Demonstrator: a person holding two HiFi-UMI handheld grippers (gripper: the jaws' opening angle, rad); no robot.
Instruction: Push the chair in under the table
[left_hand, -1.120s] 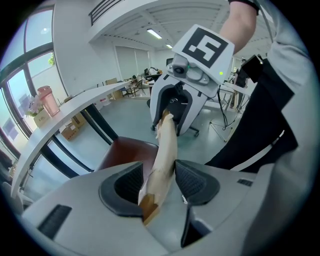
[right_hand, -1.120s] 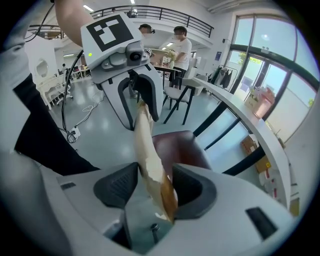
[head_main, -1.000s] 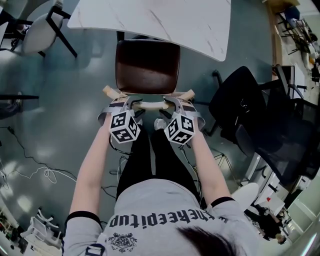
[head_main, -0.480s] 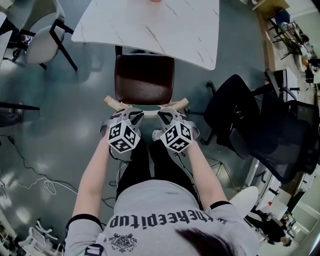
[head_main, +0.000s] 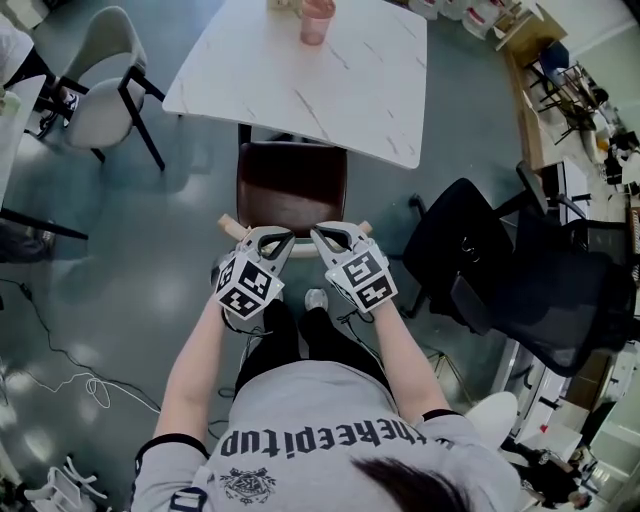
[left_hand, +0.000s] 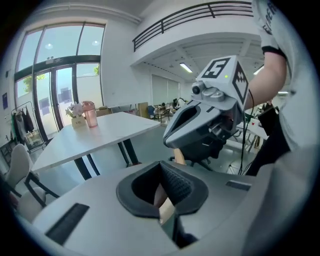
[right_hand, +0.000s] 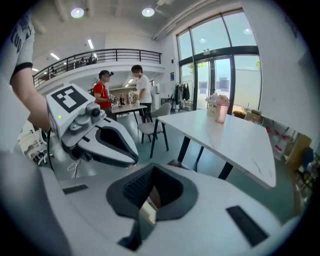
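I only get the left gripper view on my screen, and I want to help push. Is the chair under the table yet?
Observer: Not yet. The head view shows the brown chair seat with only its far edge at the white table. Most of the seat sticks out.
Operator: Is the other gripper holding the chair too?
Observer: Yes. In the right gripper view the right gripper is shut on the wooden backrest.
Operator: Is anybody in the way?
Observer: Nobody is close. The right gripper view shows a person in a red top and a person in white standing at a far table.
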